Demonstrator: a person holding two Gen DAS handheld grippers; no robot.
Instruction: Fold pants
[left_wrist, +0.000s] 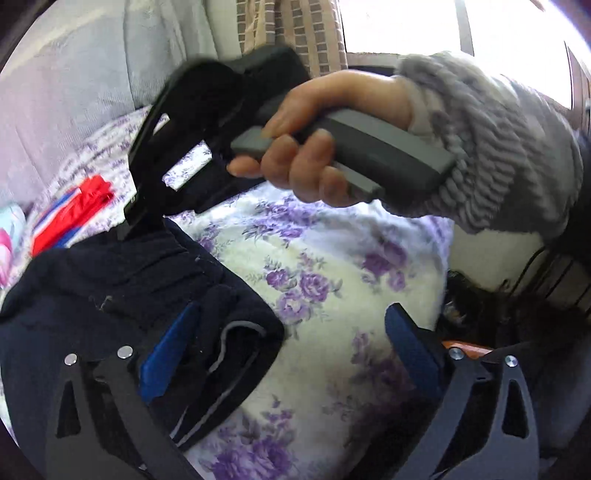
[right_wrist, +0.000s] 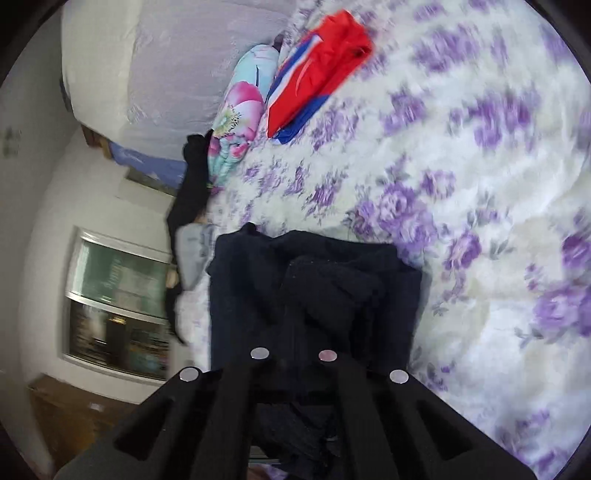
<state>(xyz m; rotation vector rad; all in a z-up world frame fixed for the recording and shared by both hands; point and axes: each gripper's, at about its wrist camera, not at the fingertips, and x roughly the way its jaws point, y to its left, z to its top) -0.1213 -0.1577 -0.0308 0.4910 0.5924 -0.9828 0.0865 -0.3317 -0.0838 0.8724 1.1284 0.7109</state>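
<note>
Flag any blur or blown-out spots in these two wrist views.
Left wrist view: window blown out white; hand on the right gripper slightly motion-smeared. Right wrist view: floral bedspread smeared by motion blur; dark pants nearly featureless; strong fisheye bending in both.

The bed had a white blanket (right_wrist: 461, 206) with purple flowers all over it. Dark navy pants (left_wrist: 122, 291) lay bunched on top of it. Further off sat a red, white and blue folded garment (right_wrist: 317, 70), and right beside that a pale blue bundle with a big pink flower print (right_wrist: 240, 110).
</note>
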